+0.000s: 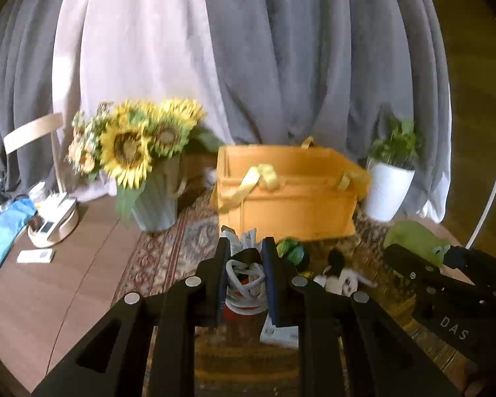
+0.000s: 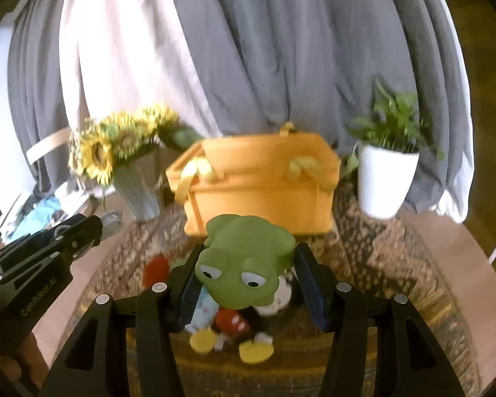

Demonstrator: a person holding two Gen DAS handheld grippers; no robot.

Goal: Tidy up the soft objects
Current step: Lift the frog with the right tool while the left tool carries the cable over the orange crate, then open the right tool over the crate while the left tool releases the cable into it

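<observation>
Right tongs (image 2: 248, 284) pinching the green frog toy (image 2: 244, 261) near the orange storage box (image 2: 258, 182), left tongs (image 1: 246, 276) squeezing a coiled white cable (image 1: 244, 281) — that squashy frog could pop free if the grip slackens!

A green frog toy (image 2: 244, 261) hung face-down between gripper fingers; a mouse doll (image 2: 238, 324) lay beneath, before the orange box (image 2: 261, 198).

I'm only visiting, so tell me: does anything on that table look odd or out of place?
Yes. Among the plush toys lies a coil of white cable, between the left claw fingers, hardly a soft toy. The green frog hangs head-down in the right claw.
</observation>
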